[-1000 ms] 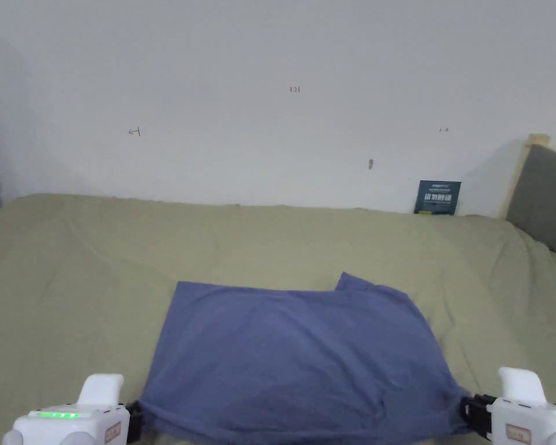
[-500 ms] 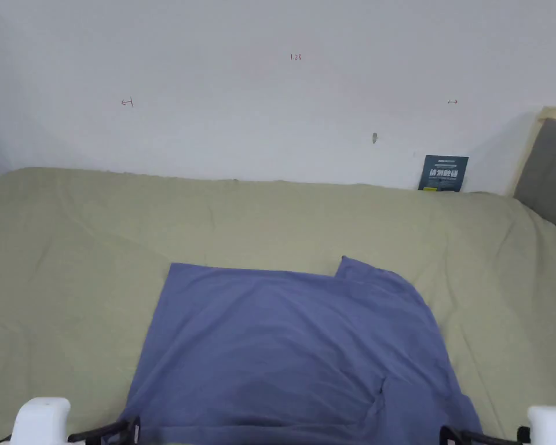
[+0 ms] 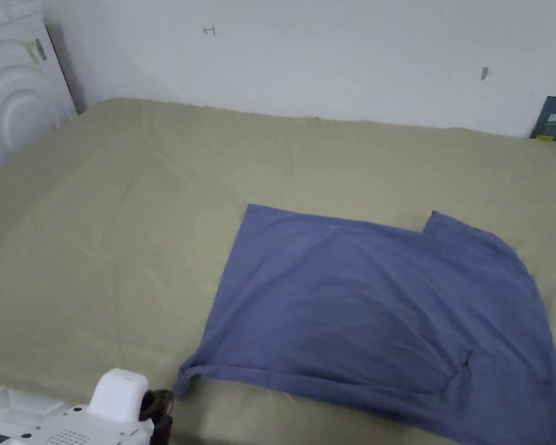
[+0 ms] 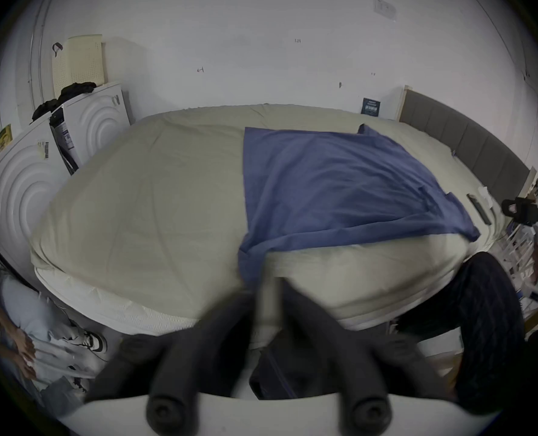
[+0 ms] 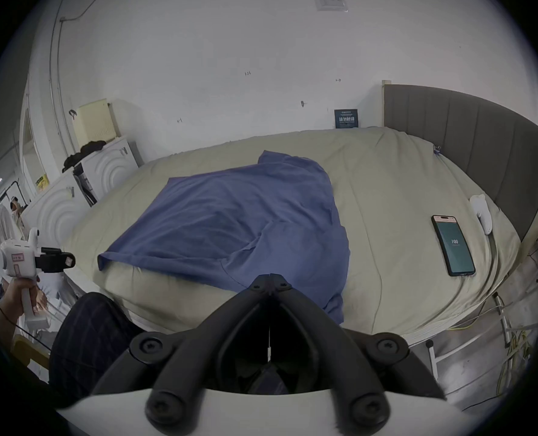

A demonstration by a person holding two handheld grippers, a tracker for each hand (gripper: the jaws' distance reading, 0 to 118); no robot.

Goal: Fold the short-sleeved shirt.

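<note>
Both tongs hang off the near edge of the bed [image 3: 126, 191], clear of the blue shirt [image 3: 375, 313]: the left gripper [image 5: 69, 260], near the shirt's near-left corner, is blurred in its own view, so I cannot tell how its jaws stand, while the right gripper [image 5: 271, 277] has its jaws pressed together on nothing. That shirt lies spread on the olive sheet, its near hem draped over the mattress edge and a sleeve poking out at the far right. A phone [image 5: 453, 244] rests well right of it.
</note>
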